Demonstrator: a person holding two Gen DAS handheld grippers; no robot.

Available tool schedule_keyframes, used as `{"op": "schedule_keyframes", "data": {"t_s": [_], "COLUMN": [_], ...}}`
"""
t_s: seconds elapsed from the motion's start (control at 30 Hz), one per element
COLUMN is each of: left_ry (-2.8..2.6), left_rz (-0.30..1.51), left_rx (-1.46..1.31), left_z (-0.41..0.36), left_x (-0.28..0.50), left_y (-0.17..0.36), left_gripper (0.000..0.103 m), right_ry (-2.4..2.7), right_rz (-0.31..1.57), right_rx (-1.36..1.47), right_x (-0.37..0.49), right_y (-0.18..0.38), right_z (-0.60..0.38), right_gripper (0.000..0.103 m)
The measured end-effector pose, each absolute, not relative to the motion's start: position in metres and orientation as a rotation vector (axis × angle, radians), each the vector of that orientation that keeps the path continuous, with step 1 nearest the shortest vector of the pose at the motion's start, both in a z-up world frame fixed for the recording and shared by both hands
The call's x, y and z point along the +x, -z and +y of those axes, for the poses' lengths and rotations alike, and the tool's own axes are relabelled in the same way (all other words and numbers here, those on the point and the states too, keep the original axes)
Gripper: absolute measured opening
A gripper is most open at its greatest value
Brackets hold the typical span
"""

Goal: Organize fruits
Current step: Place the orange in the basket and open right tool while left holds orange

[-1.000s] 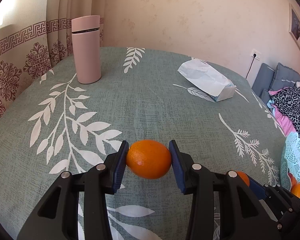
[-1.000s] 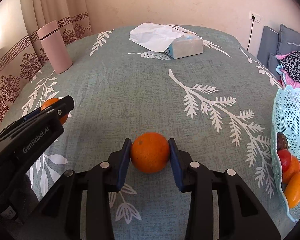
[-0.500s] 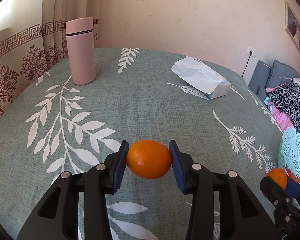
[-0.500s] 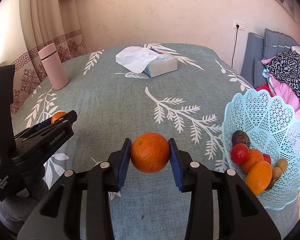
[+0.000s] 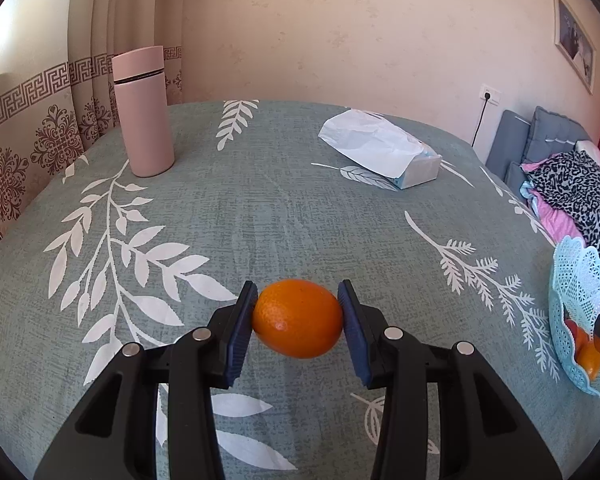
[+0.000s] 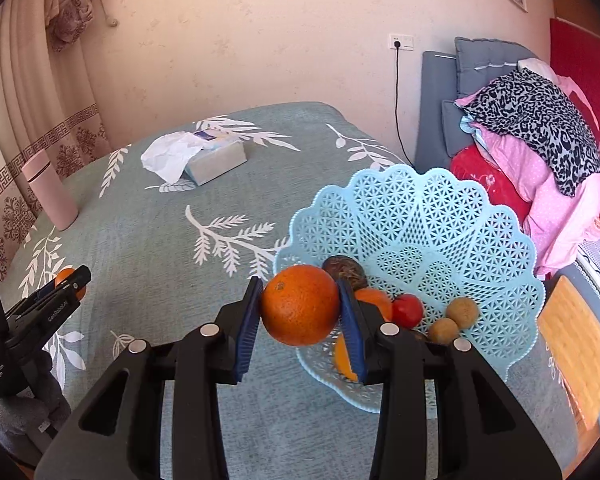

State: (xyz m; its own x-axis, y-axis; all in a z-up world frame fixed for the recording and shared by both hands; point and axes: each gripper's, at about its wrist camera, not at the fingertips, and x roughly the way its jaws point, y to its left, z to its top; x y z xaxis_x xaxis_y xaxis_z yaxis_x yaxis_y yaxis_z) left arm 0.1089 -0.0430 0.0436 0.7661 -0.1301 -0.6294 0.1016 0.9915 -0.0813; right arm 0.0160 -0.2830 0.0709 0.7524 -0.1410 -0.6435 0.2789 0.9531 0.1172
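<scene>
The right tool point(image 6: 299, 307) squeezes a round orange point(image 6: 300, 304) between its two blue pads point(image 6: 246, 324). It holds this fruit up in the air, at the near left rim of a light blue basket point(image 6: 440, 216). The basket sits on the tabletop point(image 6: 160, 240), at about 3 o'clock from the orange. Inside it lie a dark fruit point(image 6: 346, 270), a small red fruit point(image 6: 407, 310), two little brown fruits point(image 6: 462, 312) and some more orange ones point(image 6: 376, 302).

The left tool point(image 5: 298, 324) grips a second orange point(image 5: 298, 324) tight between its pads, up above the leafy green cloth. From there the basket shows at 3 o'clock, at the far right edge.

Farther back, a pink bottle point(image 5: 144, 110) stands upright at 11 o'clock. A tissue box point(image 5: 384, 154) lies at 1 o'clock, well apart from the bottle.
</scene>
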Motion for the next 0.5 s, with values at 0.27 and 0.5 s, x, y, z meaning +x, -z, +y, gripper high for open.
{"op": "schedule_keyframes", "data": {"t_s": [0.27, 0.5], "left_ry": [0.137, 0.144], "left_rz": [0.687, 0.687], "left_rx": [-0.028, -0.022], "left_z": [-0.047, -0.049], "left_x": [0.107, 0.106], "left_y": [-0.043, -0.042], "left_gripper": [0.042, 0.042], "right_ry": [0.298, 0.331], "right_rz": [0.689, 0.681], "right_rx": [0.294, 0.312], "right_x": [0.001, -0.007], "right_y": [-0.063, -0.063], "right_z": [-0.321, -0.332], "right_gripper": [0.039, 0.039]}}
